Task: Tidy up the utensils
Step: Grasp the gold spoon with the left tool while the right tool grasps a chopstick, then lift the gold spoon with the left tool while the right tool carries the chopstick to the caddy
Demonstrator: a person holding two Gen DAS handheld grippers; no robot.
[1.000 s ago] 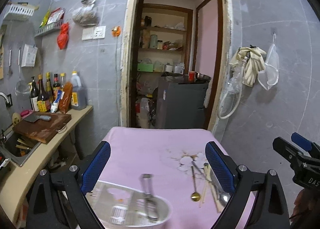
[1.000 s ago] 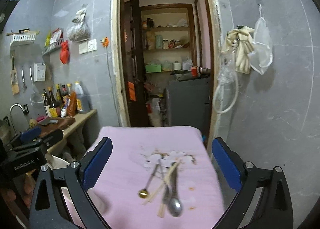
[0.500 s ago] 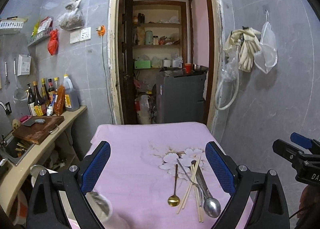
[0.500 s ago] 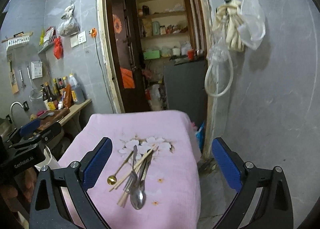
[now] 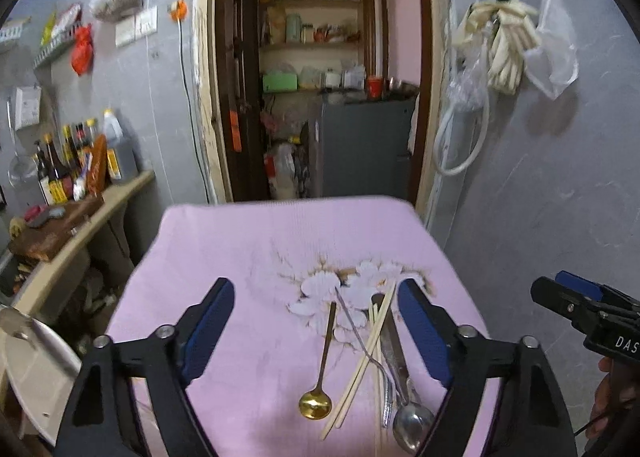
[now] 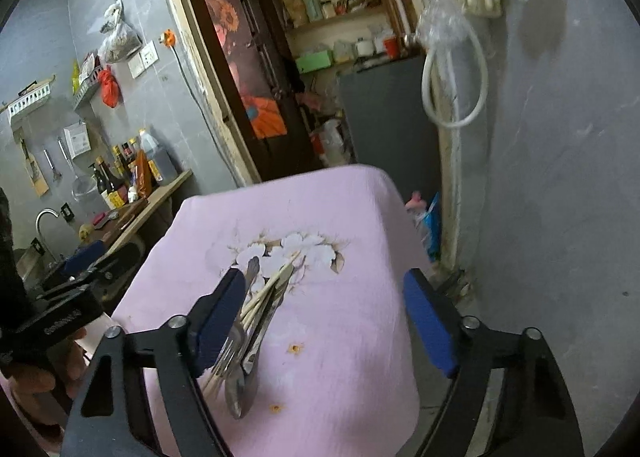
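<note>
A pile of utensils lies on the pink flowered cloth (image 5: 248, 257): a gold spoon (image 5: 316, 405), pale chopsticks (image 5: 362, 357), a fork (image 5: 386, 389) and a steel spoon (image 5: 412, 423). My left gripper (image 5: 314, 289) hovers over the pile with its jaws closing; the gold spoon lies below the gap and no pad touches it. In the right wrist view the same utensils (image 6: 256, 313) lie beside the left finger (image 6: 220, 317) of my right gripper (image 6: 324, 281). Its jaws are also closing, over bare cloth (image 6: 340, 317). Each gripper shows at the edge of the other's view.
A white container's rim (image 5: 24, 369) shows at the table's left. A counter (image 5: 100, 213) with bottles and a cutting board runs along the left wall. An open doorway (image 5: 320, 97) lies beyond the table's far edge. A grey wall (image 6: 560, 217) stands close on the right.
Both grippers have come down and in toward the utensil pile, and their jaws have narrowed. The white container has slid to the left edge of the left wrist view.
</note>
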